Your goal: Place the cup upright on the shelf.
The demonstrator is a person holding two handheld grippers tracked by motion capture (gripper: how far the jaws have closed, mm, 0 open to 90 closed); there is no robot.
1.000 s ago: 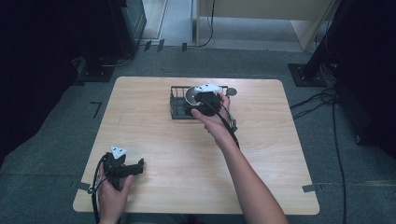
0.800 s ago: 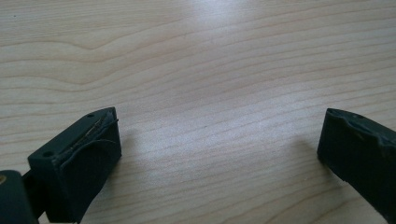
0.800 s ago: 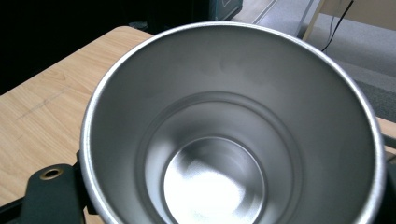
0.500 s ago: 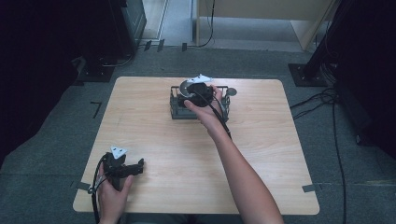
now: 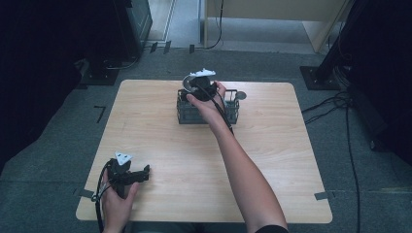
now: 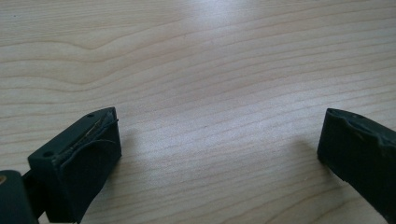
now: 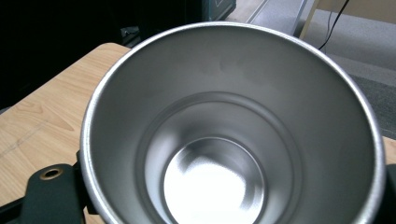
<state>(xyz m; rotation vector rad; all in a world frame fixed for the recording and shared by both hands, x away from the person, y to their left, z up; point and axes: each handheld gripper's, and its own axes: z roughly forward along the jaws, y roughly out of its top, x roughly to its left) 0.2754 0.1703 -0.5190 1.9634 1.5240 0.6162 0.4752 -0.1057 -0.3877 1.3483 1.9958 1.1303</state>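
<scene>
Right gripper view put the shiny steel cup (image 7: 233,135) square in front of you: its round, empty bowl took up most of the frame, mouth toward the camera, with the black jaws pressed against its rim at the lower left and lower right corners. Your right gripper (image 5: 200,86) was clamped on that cup. In the high view the cup (image 5: 187,83) sat at upper centre of the frame, raised above the far left end of the black wire rack (image 5: 187,115), which stood on the far part of the light wooden table (image 5: 291,160). A small round grey piece (image 5: 241,95) showed at the rack's right end; what it was I cannot tell.

Your left gripper (image 5: 141,174) lay at the lower left of the high view, near the table's front edge, its fingers (image 6: 86,161) spread wide over bare wood with nothing between them.

As I judge it, the pick-up was done and the cup was in carriage. Setting it down and letting go were left, and the pictures don't settle whether it was meant for the rack or the table.
</scene>
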